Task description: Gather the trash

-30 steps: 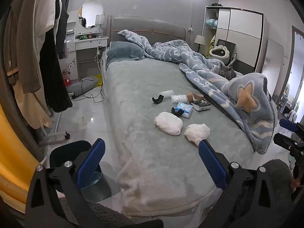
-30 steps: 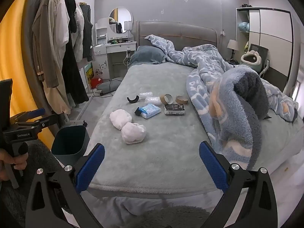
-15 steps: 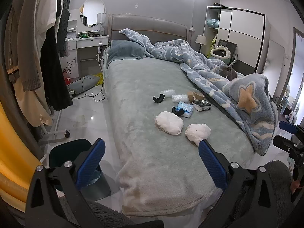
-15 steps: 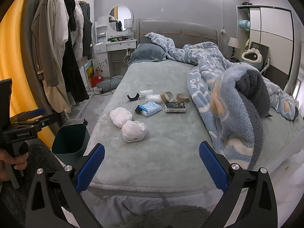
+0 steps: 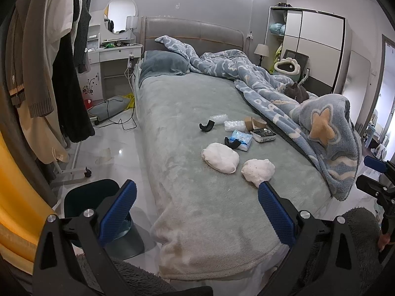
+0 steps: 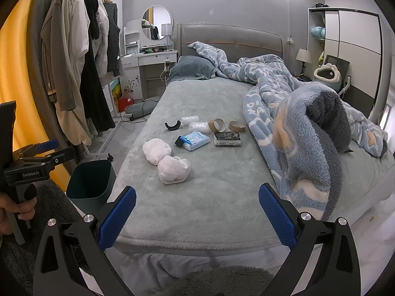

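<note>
The bed (image 6: 209, 197) carried all the trash in a cluster near its centre, at about 12 o'clock from both claws. The dark green bin (image 6: 90, 180) stood on the floor at the bed's left edge, at 9 o'clock in the right wrist view.

Both the left claw (image 5: 196, 201) and the right claw (image 6: 197, 204) were spread wide and held nothing.

Risks, largest item first:

- The two white wads (image 6: 174, 169), (image 6: 156, 151) touched each other; a pinch on one could, in all likelihood, drag the other off the bed.
- The blue packet (image 6: 196, 140) lay just beside a dark box (image 6: 227, 139); neither was certainly trash.
- The cardboard rolls (image 6: 217, 125) could roll away under a glancing contact.
- The clear film pieces (image 6: 198, 125) could slip from the pads.

Legible writing: "GenRobot.AI" on the left claw body. Print on the box was too small to read.
</note>
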Demonstrator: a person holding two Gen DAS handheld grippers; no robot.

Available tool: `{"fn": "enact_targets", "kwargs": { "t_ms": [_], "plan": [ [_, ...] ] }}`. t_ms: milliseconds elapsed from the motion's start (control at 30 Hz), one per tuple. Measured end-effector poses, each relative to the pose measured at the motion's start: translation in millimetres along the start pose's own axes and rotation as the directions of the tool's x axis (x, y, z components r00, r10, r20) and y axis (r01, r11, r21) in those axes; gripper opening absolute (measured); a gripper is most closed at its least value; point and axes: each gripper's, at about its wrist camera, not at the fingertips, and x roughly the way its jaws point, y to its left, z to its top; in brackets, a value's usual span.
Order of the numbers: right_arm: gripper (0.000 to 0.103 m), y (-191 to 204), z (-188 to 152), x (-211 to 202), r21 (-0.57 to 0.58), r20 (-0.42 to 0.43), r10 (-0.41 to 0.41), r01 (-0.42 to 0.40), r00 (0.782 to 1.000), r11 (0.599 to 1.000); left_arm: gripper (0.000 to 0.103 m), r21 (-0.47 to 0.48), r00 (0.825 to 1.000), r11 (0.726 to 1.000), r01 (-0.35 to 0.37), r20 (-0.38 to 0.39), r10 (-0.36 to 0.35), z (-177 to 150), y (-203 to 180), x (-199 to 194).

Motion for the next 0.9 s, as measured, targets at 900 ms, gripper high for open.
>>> {"fn": "enact_targets", "kwargs": {
  "t_ms": [900],
  "plan": [
    [0.1,0.1,-1.3,0.3,-0.005,0.005,-0.004,0.004,1.0,1.0,0.1,-0.001,1.0,1.0,0.0,-0.004,0.0,0.3,0.1,0.6]
  ]
}}
